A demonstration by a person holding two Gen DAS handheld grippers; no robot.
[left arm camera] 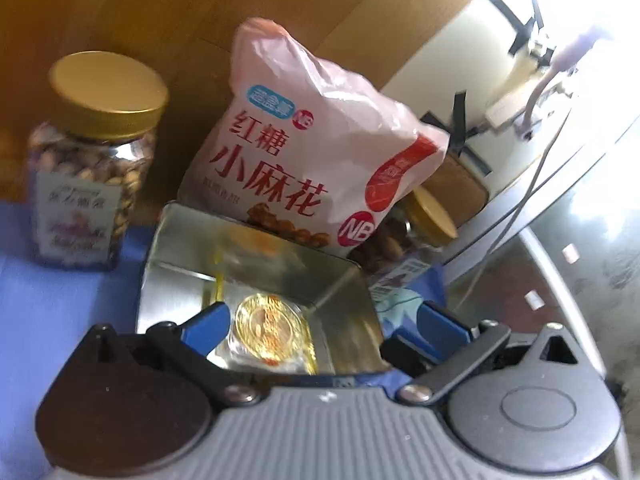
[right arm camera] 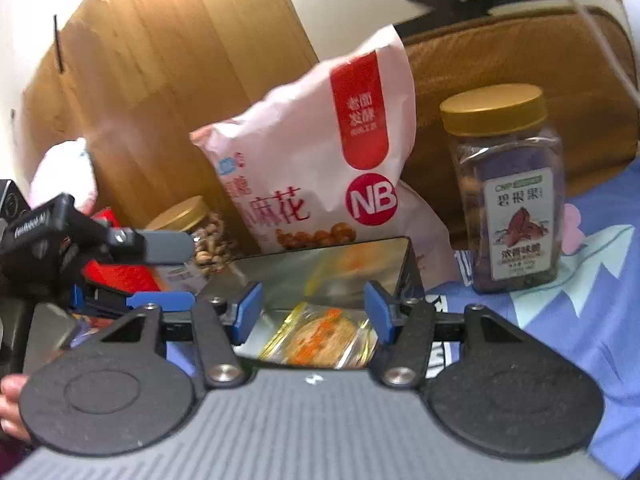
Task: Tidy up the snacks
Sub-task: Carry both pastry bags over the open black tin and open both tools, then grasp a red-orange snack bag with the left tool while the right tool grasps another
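An open metal tin (left arm camera: 256, 264) sits on a blue cloth (left arm camera: 52, 300), with a clear-wrapped round pastry (left arm camera: 266, 326) inside. The left hand-held gripper (left arm camera: 324, 330) is spread wide over the tin, holding nothing. The right hand-held gripper (right arm camera: 312, 312) is also open above the pastry. A pink snack bag (right arm camera: 320, 160) leans just behind the tin, between two gold-lidded jars (left arm camera: 92, 160) (right arm camera: 508, 192).
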